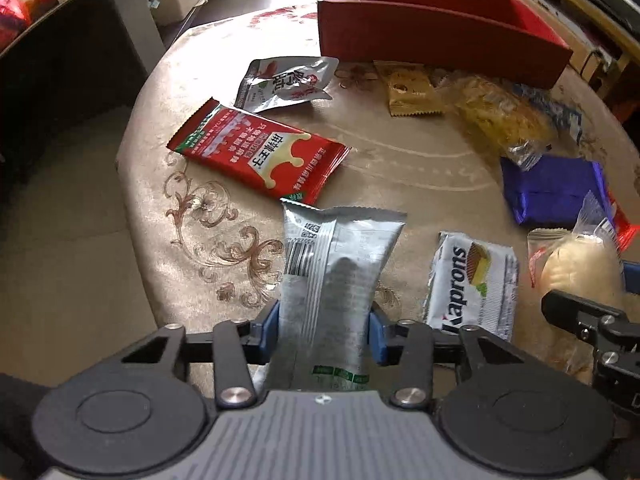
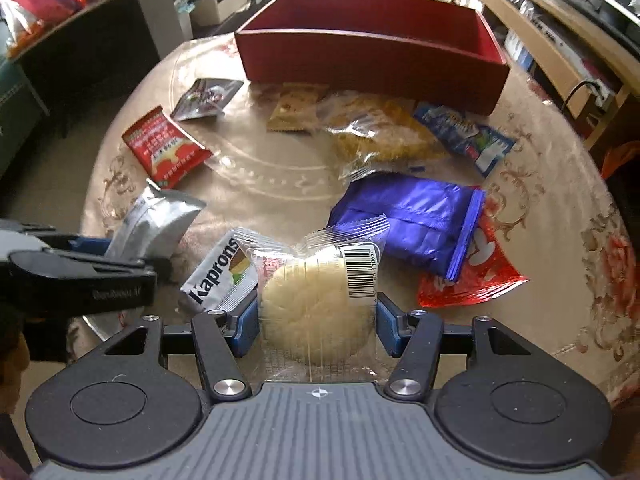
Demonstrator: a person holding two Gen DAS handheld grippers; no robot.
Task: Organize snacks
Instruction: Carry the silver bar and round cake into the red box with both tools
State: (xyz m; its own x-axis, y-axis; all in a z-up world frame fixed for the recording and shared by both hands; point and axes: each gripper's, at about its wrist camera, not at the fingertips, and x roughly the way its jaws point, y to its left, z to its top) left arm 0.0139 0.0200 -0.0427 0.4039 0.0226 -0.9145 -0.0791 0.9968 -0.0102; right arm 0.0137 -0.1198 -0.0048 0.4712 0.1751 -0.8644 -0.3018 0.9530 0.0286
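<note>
Right wrist view: a round table [image 2: 280, 184] under a beige floral cloth fills most of the frame, with an open red box [image 2: 372, 68] at the upper centre. Below it lie a clear bag of yellow snacks [image 2: 380, 132], a blue-purple packet [image 2: 412, 224] at centre right overlapping a red wrapper [image 2: 480, 276], and a red spicy-strip packet [image 2: 166, 148] at the left. A white Kaprons wafer packet [image 2: 218, 272] sits just left of centre. The right gripper [image 2: 316, 326] at lower centre has its blue fingers pinching a clear-wrapped pale round pastry [image 2: 316, 312].

Left wrist view: the left gripper [image 1: 324, 330] at lower centre clamps a silver snack sachet [image 1: 336, 276], which stands up toward the frame's middle.
</note>
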